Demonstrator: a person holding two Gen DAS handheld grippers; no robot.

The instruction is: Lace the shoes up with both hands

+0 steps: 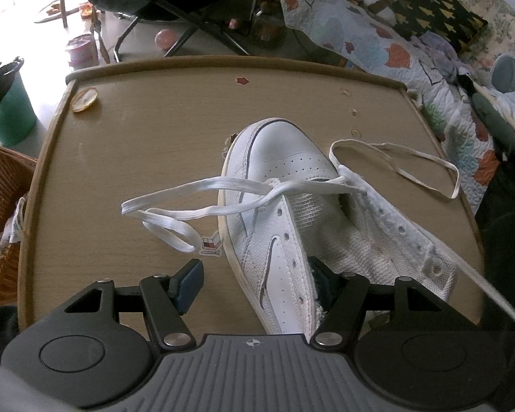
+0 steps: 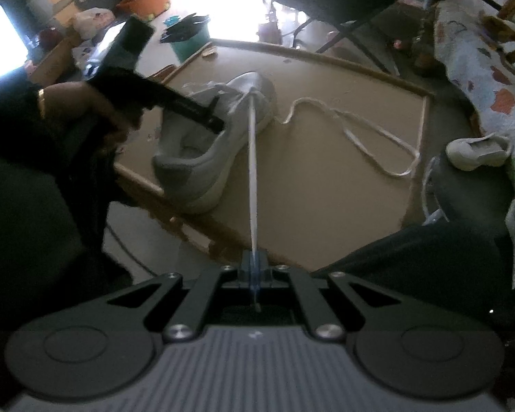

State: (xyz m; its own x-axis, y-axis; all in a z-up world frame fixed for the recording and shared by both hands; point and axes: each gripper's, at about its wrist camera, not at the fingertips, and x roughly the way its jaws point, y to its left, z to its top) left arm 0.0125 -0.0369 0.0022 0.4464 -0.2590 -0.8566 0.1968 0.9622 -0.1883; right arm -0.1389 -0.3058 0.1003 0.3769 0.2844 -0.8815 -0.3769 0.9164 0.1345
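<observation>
The right gripper [image 2: 254, 269], angled down, clamped a taut shoelace [image 2: 252, 171]; the left gripper [image 1: 257, 283] straddled the shoe [image 1: 281, 185], jaws apart.

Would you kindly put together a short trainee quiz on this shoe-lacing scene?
1. True or false: the right tongs are shut on the flat white shoelace, which runs taut to the shoe.
2. The white leather sneaker rests on: A) a glass shelf; B) the tan wooden tray table; C) a red carpet.
3. Fill in: the left tongs stand ___, with one finger inside the sneaker and the other outside it.

Key: 1 true; 2 B; 3 open.
</observation>
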